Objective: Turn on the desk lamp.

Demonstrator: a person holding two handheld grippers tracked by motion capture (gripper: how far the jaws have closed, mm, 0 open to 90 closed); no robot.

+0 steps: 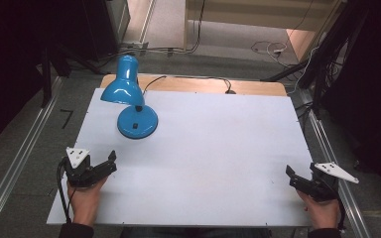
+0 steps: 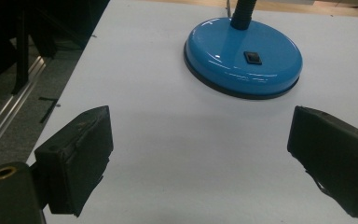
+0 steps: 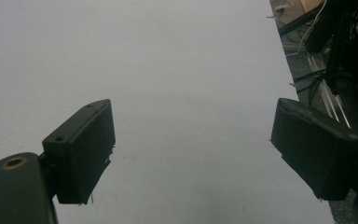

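Right tongs [image 3: 193, 149] with jaws spread wide, nothing between them, above bare white table [image 3: 168, 60], cables [image 3: 326, 42] beyond its edge

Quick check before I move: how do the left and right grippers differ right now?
The left gripper sits at the table's left edge, near the blue lamp's base; the right gripper sits at the right edge, far from it. The left faces the lamp base, the right bare tabletop. Both are open and hold nothing.

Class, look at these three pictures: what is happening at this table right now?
A person sits at a white table with a gripper in each hand. The left gripper and right gripper rest near the front corners, jaws open, holding nothing. A blue desk lamp stands untouched at the back left; the left gripper points toward its base.
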